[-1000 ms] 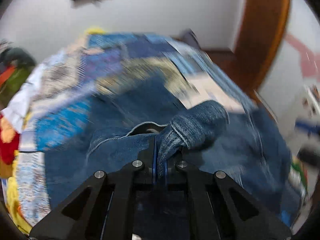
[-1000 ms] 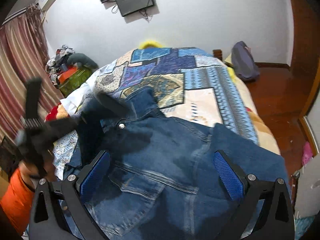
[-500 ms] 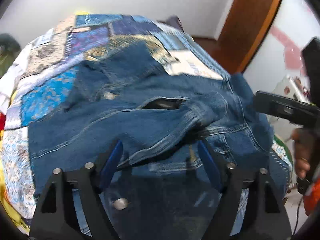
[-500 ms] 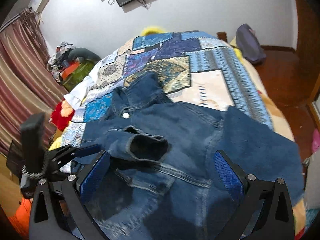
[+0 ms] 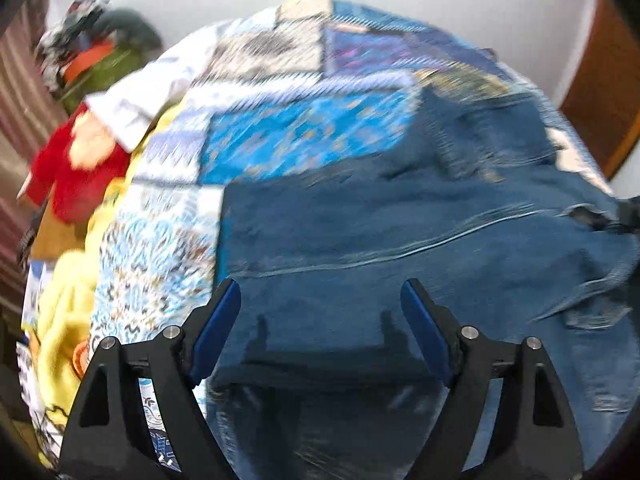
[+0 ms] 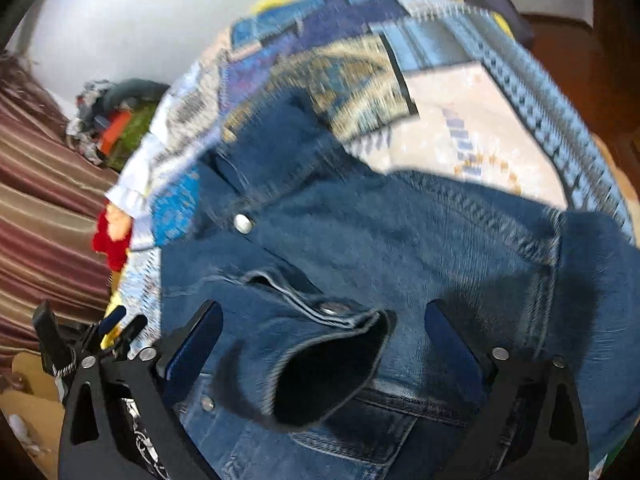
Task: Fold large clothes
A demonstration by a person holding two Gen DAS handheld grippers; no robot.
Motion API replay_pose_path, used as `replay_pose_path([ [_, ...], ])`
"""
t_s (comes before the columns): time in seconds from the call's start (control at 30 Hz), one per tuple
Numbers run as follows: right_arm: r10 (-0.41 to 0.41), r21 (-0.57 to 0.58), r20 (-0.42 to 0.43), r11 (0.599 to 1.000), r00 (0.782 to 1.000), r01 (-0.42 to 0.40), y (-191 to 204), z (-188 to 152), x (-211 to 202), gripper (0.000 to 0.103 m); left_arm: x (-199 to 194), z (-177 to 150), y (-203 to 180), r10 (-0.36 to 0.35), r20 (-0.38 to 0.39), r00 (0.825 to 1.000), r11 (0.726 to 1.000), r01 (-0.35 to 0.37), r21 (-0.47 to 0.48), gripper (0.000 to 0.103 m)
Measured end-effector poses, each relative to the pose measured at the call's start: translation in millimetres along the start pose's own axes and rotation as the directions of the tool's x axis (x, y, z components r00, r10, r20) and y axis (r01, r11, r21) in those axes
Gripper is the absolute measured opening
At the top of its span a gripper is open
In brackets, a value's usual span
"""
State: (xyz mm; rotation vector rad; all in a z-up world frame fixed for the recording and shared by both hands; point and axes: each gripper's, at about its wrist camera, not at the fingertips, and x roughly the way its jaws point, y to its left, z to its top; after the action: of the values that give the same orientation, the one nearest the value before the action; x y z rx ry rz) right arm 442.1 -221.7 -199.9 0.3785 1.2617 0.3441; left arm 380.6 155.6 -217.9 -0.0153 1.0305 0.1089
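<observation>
i've got the denim jacket (image 6: 400, 248) spread flat on the bed's patchwork quilt (image 5: 280, 136) — room to fold. my left gripper (image 5: 320, 320) just opened, empty, above the jacket's side edge; my right gripper (image 6: 324, 344) has just been narrowing but is spread, straddling the sleeve cuff (image 6: 328, 372) without pinching.

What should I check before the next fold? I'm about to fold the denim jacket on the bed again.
1. Left gripper jaws open, nothing between them: ok.
2. Right gripper jaws open, not clamped: ok.
3. Sleeve cuff folded onto the denim jacket: ok.
4. Jacket lying flat: not ok, cuff gapes open.
5. Jacket wholly on the quilt: cannot tell.
</observation>
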Motion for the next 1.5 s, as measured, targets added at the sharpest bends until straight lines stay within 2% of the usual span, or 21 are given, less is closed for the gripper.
replay_pose_path([
  [0.1, 0.0, 0.018, -0.038, 1.0, 0.999, 0.001, -4, -4, 10, 0.097, 19, -14, 13, 0.013, -0.043, 0.999, 1.0, -0.013, -0.013, 0.082],
  [0.23, 0.042, 0.068, -0.097, 0.997, 0.994, -0.035, -6, -8, 27, 0.08, 47, -34, 16, -0.009, -0.107, 0.994, 1.0, 0.007, -0.019, 0.083],
  [0.3, 0.005, 0.039, -0.083, 0.999, 0.997, -0.002, 0, -6, 31, 0.071, 49, -38, 21, -0.033, -0.095, 0.995, 0.998, 0.028, -0.06, 0.083],
  [0.37, 0.007, 0.033, -0.074, 0.999, 0.997, -0.004, 6, -2, 31, 0.047, 50, -39, 26, -0.062, -0.1, 0.993, 0.994, 0.052, -0.097, 0.083],
  [0.43, 0.009, 0.033, -0.062, 0.999, 0.998, -0.007, 10, 3, 28, 0.038, 50, -42, 28, -0.072, -0.097, 0.993, 0.992, 0.061, -0.108, 0.083],
  [0.53, -0.002, -0.028, 0.014, 1.0, 1.0, 0.002, 23, 9, 8, 0.034, 46, -44, 24, -0.054, -0.093, 0.994, 0.995, 0.046, -0.089, 0.083],
  [0.7, -0.008, -0.214, 0.139, 0.976, 0.99, 0.038, 60, 7, -35, 0.033, 45, -47, 23, -0.062, -0.108, 0.992, 0.995, 0.052, -0.091, 0.083],
  [0.87, -0.142, -0.424, 0.234, 0.875, 0.962, 0.233, 89, -15, -44, 0.033, 47, -47, 28, -0.044, -0.114, 0.992, 0.995, 0.034, -0.091, 0.087],
  [0.97, -0.207, -0.448, 0.227, 0.845, 0.952, 0.291, 77, -23, -34, 0.033, 45, -46, 28, -0.022, -0.118, 0.993, 0.997, 0.013, -0.077, 0.087],
  [1.1, -0.255, -0.414, 0.121, 0.866, 0.959, 0.282, 45, -27, -15, 0.038, 26, -49, 25, 0.009, -0.11, 0.994, 1.0, -0.009, -0.002, 0.087],
  [1.17, -0.28, -0.385, 0.092, 0.875, 0.956, 0.293, 29, -30, -8, 0.048, 16, -51, 26, 0.015, -0.093, 0.996, 1.0, -0.013, 0.021, 0.087],
  [1.2, -0.284, -0.375, 0.094, 0.878, 0.954, 0.298, 25, -32, -7, 0.05, 8, -53, 29, 0.019, -0.079, 0.997, 0.999, -0.017, 0.029, 0.087],
  [1.27, -0.28, -0.355, 0.112, 0.885, 0.953, 0.302, 17, -34, -12, 0.062, 0, -54, 35, 0.03, -0.063, 0.998, 0.999, -0.028, 0.028, 0.087],
  [1.4, -0.275, -0.325, 0.178, 0.89, 0.945, 0.32, 12, -31, -36, 0.064, -7, -48, 52, 0.061, -0.05, 0.997, 0.998, -0.062, -0.012, 0.087],
  [1.5, -0.237, -0.314, 0.203, 0.903, 0.95, 0.293, 16, -29, -50, 0.064, 0, -46, 56, 0.044, -0.072, 0.996, 0.997, -0.048, -0.053, 0.087],
])
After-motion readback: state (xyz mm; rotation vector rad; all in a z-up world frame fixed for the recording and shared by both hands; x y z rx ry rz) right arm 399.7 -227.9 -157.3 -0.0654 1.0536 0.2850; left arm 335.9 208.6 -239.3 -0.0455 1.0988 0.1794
